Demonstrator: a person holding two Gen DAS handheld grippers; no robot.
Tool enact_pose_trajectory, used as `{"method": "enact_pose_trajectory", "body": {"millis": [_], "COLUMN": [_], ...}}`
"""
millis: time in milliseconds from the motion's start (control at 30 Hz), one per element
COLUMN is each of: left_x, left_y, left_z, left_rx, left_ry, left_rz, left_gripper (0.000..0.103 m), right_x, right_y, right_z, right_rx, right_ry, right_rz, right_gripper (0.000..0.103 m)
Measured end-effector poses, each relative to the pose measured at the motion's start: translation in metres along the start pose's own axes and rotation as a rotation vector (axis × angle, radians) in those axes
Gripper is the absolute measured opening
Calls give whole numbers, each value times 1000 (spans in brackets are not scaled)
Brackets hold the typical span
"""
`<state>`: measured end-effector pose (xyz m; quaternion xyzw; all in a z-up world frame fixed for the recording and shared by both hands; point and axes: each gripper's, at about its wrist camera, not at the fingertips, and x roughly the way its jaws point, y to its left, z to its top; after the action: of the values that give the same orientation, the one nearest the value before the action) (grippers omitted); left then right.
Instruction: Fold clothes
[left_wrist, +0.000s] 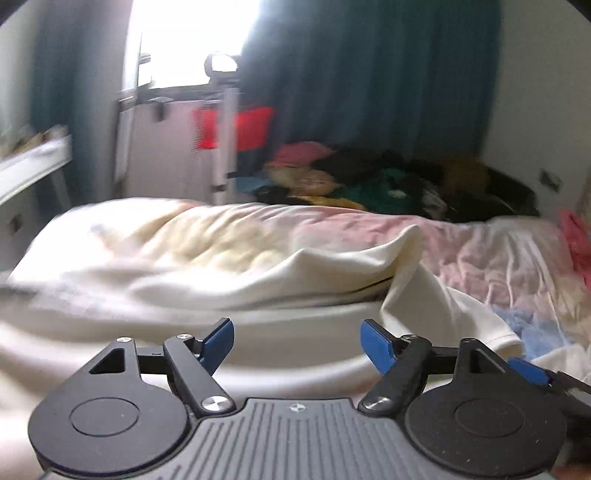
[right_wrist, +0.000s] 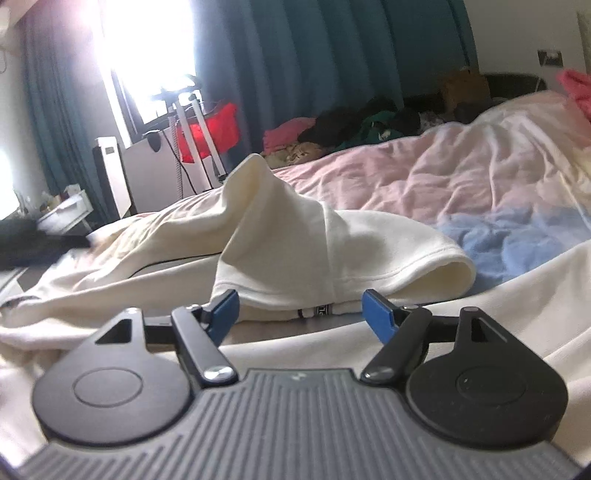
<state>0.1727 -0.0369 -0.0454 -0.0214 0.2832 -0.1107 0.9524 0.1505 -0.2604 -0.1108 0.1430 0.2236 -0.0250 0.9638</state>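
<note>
We are holding the left gripper (left_wrist: 297, 341) just above the cream garment (left_wrist: 332, 273), and its jaws are standing wide open with nothing between the blue pads (left_wrist: 218, 345). No earlier picture is telling us more about them. The garment is lying crumpled on the bed cover (left_wrist: 498, 251), and one fold of it is rising to a peak beyond the left gripper, a little to the right.

We are keeping the right gripper (right_wrist: 299, 312) low over the same cream garment (right_wrist: 295, 236). Its jaws are also standing open, and the pads are not pressing on anything. Just beyond the right gripper the hem of the garment is lying on the cloth, and a small label (right_wrist: 319, 311) is showing at this hem, between the two fingers. The sleeve (right_wrist: 406, 254) of the garment is spreading to the right of the peak, with its open end toward a blue patch of the bed cover (right_wrist: 498, 184).

Far behind the garment, a pile of clothes (left_wrist: 388, 181) in dark, green, yellow and pink colours is lying at the back of the bed. Behind the pile the dark curtain (left_wrist: 369, 74) is hanging, and to the left of it a bright window (left_wrist: 184, 40) is shining. A red cloth (left_wrist: 251, 127) is hanging on a white stand near the window.

In the left wrist view, the tip of the right gripper is showing at the right edge, beside the garment.
</note>
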Motion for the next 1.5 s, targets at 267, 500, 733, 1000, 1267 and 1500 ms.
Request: {"method": "enact_pose_trajectory", "body": {"millis": [267,500,733,1000,1267,1500], "left_x": [-88,-108,-85,-59,-29,5], "left_y": [-3,16,58,79,90,94], "left_z": [-21,-49,-54,-59,-51,-61], "left_rx": [-73,-97,-240,-336,-358,-376], "left_ry": [-52,-55,-17,48,35,103], "left_rz": [-38,3,-15,3,73,93], "left_gripper": [81,81,81,81,81,81], "right_x": [-37,-39,32,105,144,188], "right_y": [21,45,63,62,23,-30], "right_z": [-5,-15,-5,2,98,191], "right_rx": [-85,-190,-223,-232,-192,-65], "right_ry": [-30,-49,27,130,17,-69], "right_rz": [4,-6,-39,-61,-254,-487], "right_gripper": [75,75,80,41,13,20]}}
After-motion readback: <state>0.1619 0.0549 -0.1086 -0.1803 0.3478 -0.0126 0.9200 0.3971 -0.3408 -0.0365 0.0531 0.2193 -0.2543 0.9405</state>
